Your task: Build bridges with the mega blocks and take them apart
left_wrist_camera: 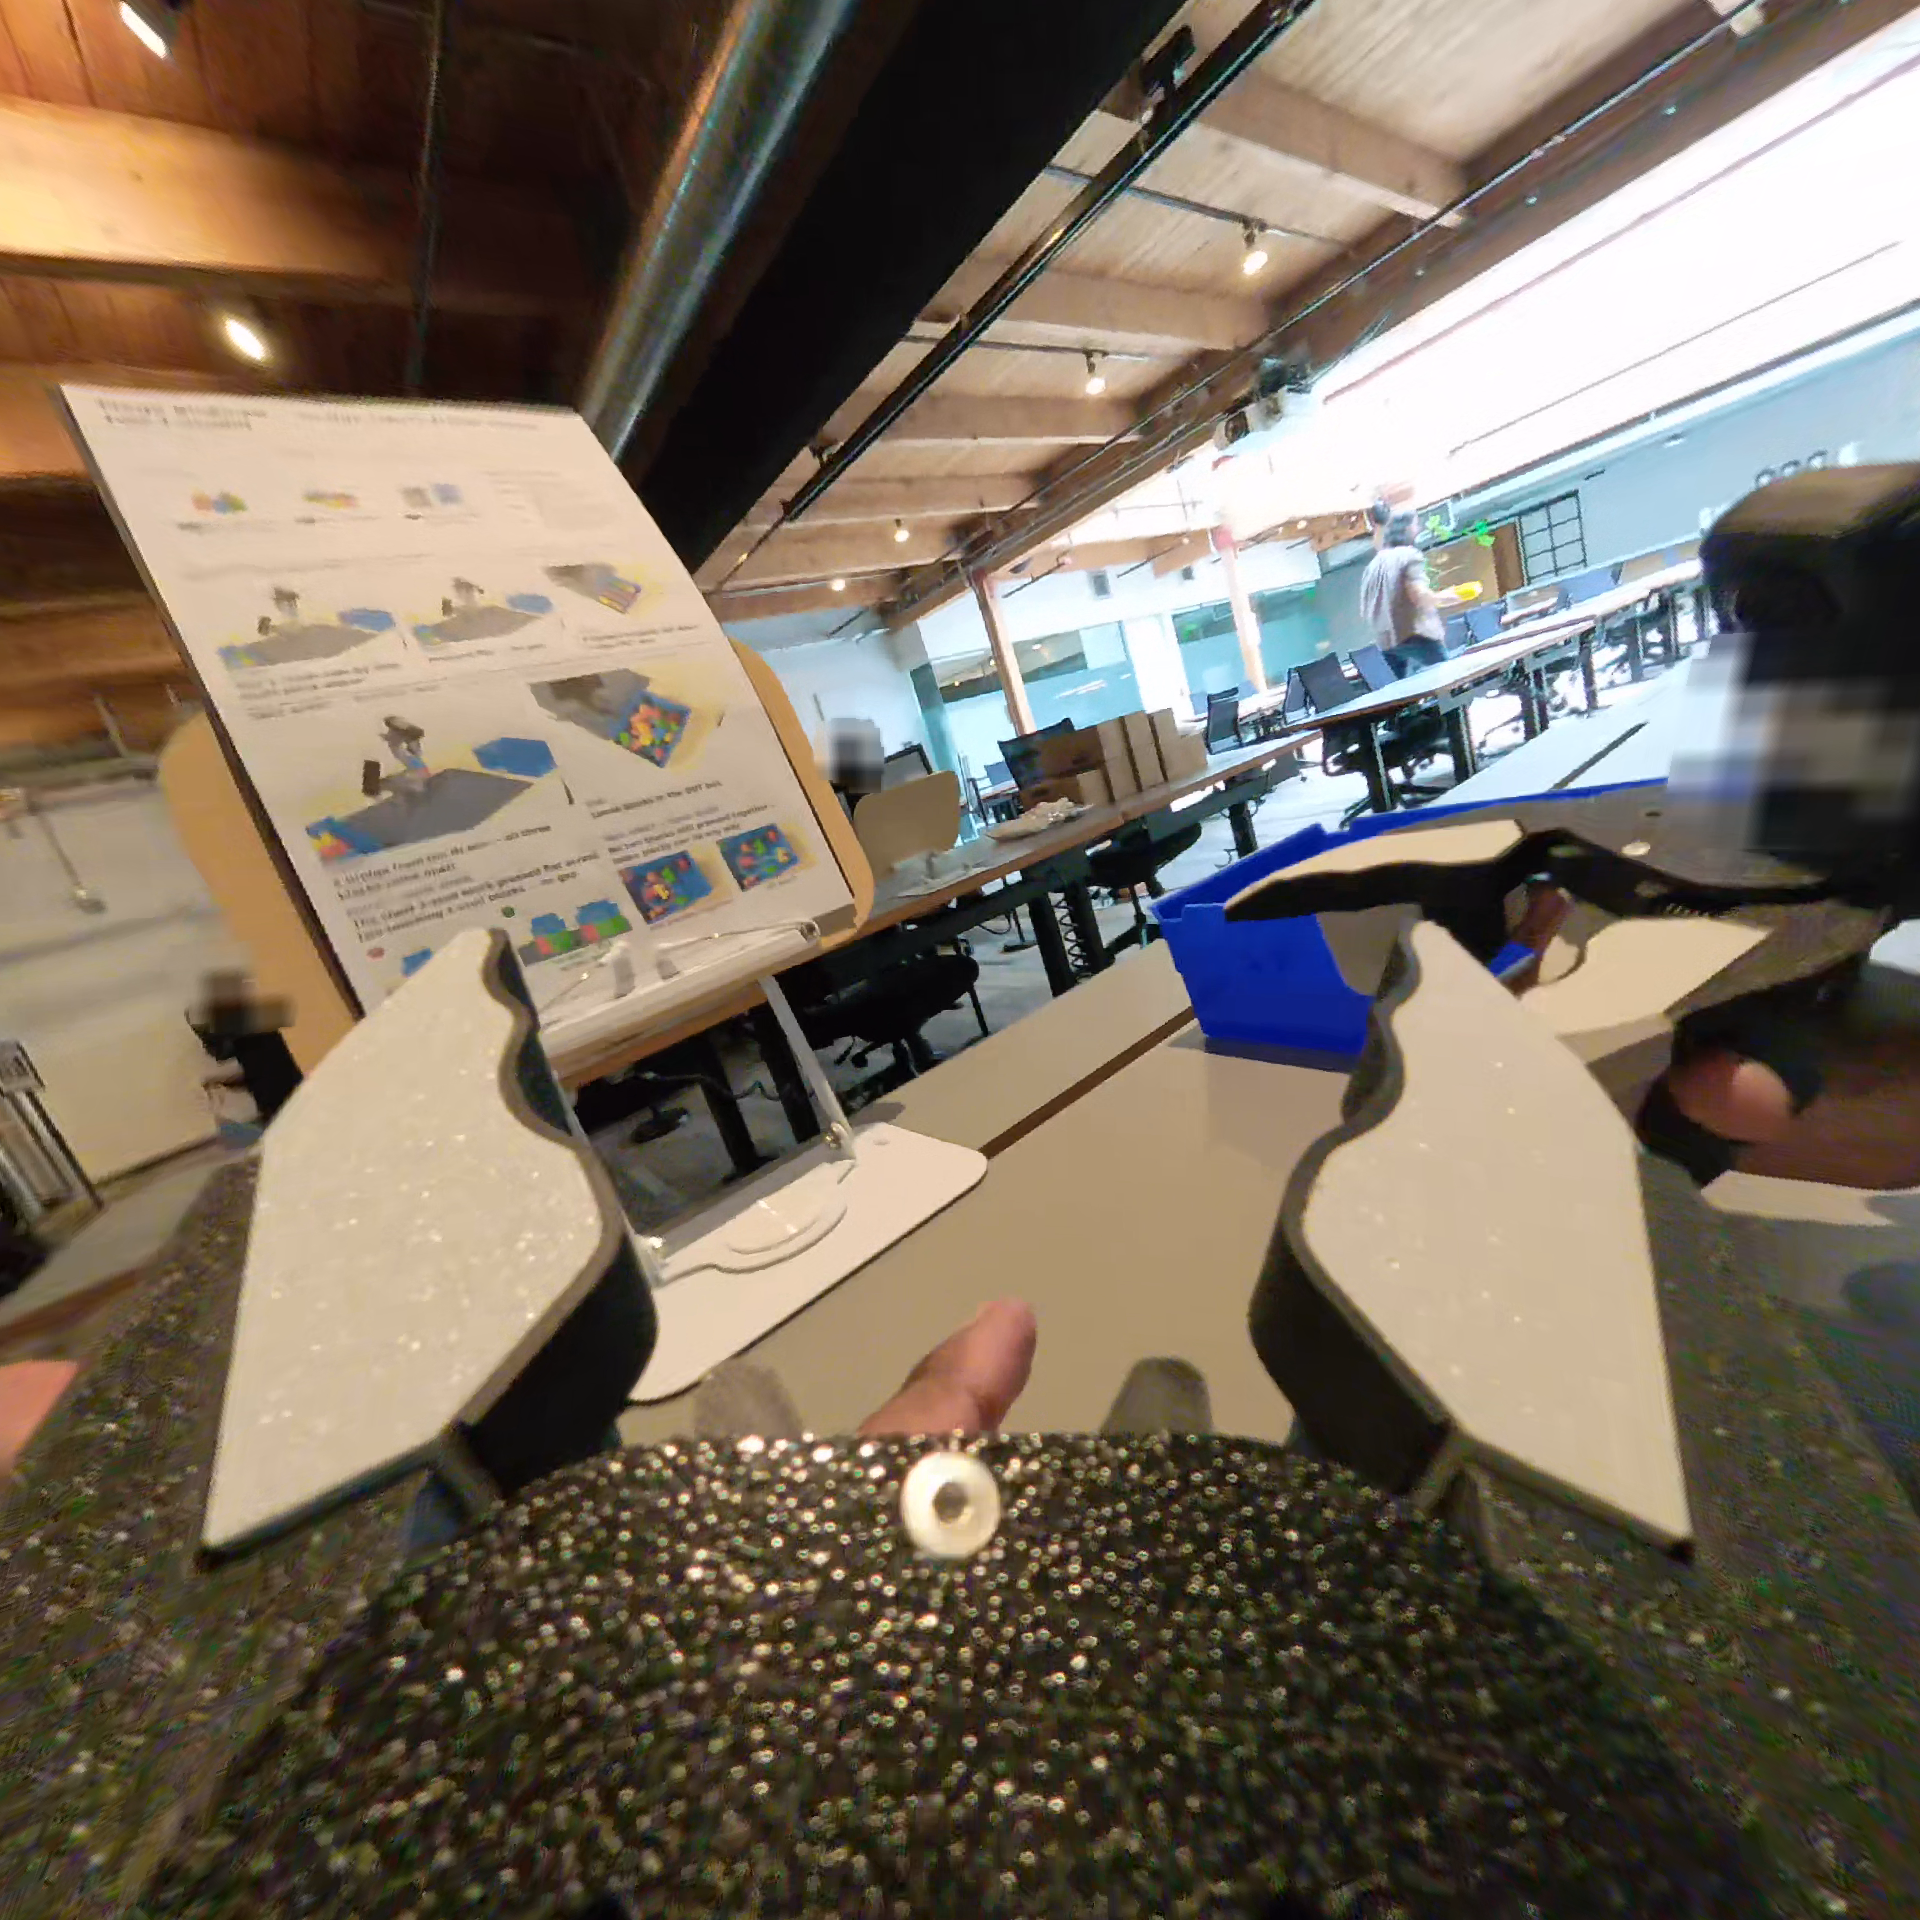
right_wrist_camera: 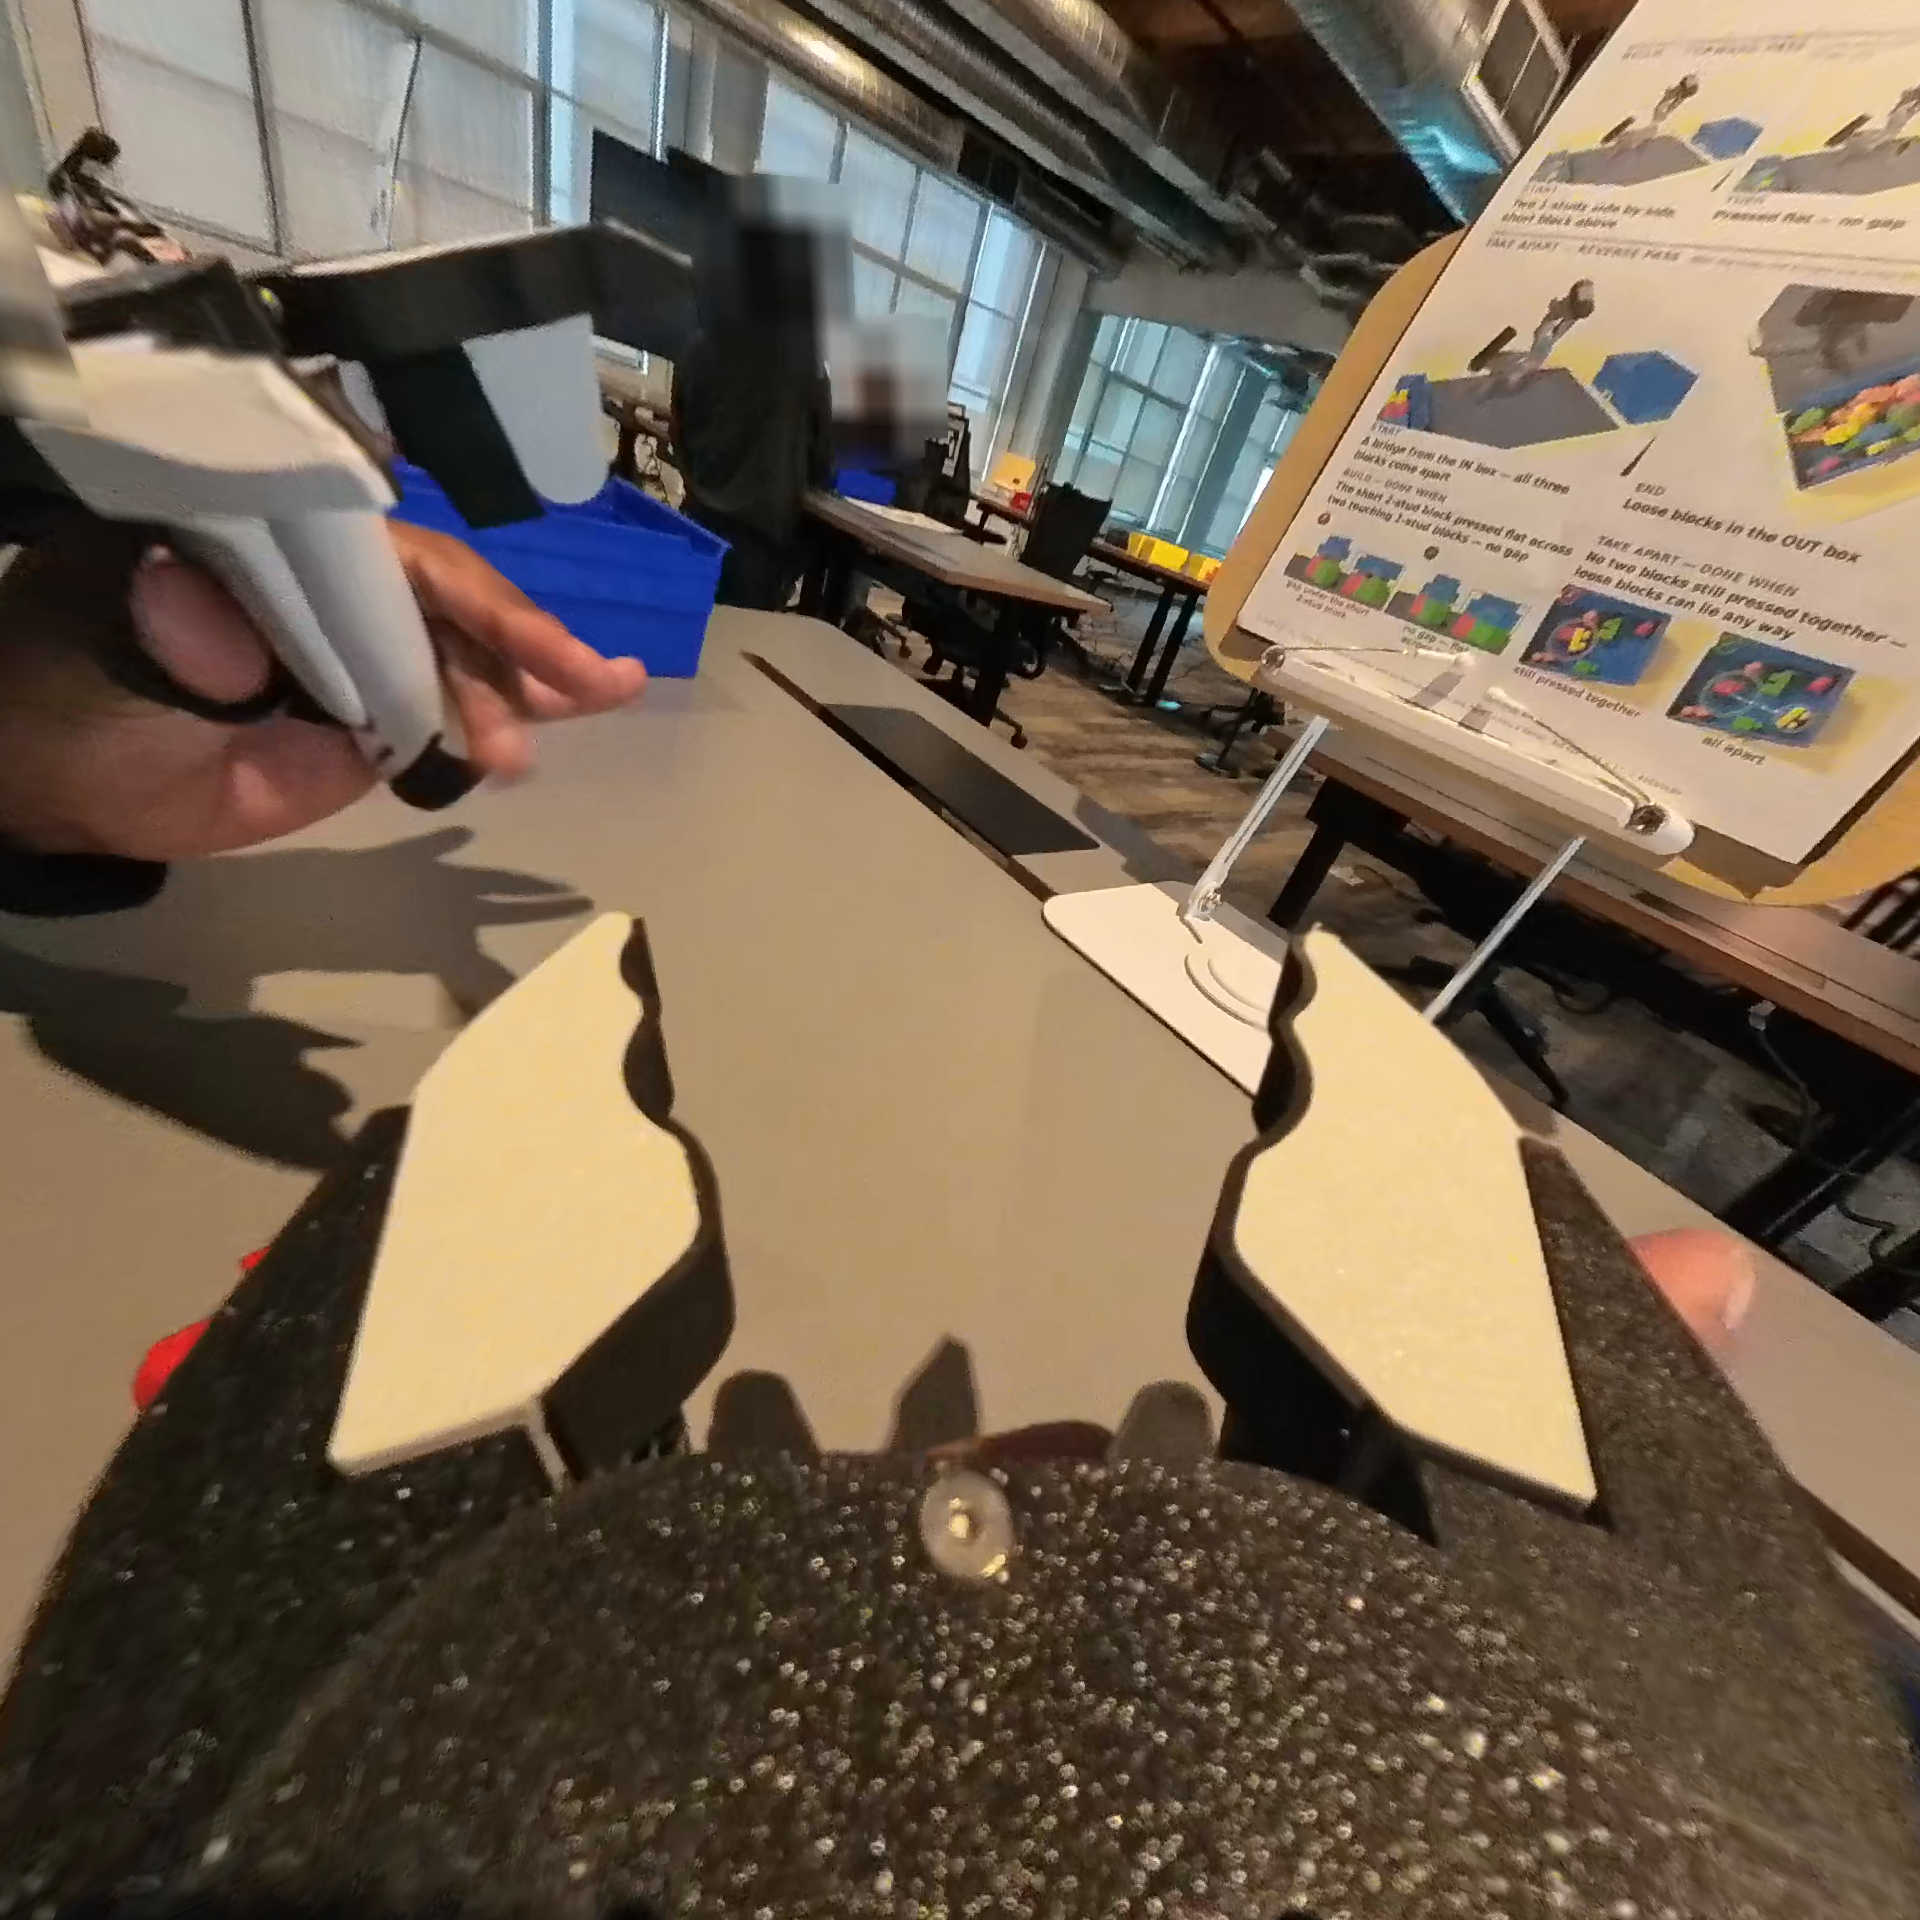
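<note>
My left gripper (left_wrist_camera: 961,935) is open and empty, raised over the grey table (left_wrist_camera: 1122,1195) and tilted up toward the room. My right gripper (right_wrist_camera: 966,930) is open and empty, low over the same table (right_wrist_camera: 883,831). A blue bin (left_wrist_camera: 1268,977) stands on the table ahead of the left gripper and also shows in the right wrist view (right_wrist_camera: 613,561); its inside is hidden. A small red piece (right_wrist_camera: 171,1351) peeks out beside the right gripper's body, too hidden to identify. The right gripper also shows in the left wrist view (left_wrist_camera: 1455,883). The left gripper also shows in the right wrist view (right_wrist_camera: 343,436), held by a hand.
A printed instruction sheet (left_wrist_camera: 468,675) leans on a white stand (left_wrist_camera: 831,1195) at the table's edge, and it also shows in the right wrist view (right_wrist_camera: 1621,416). A black strip (right_wrist_camera: 956,779) lies along the table's middle seam. Other desks, chairs and people are farther back.
</note>
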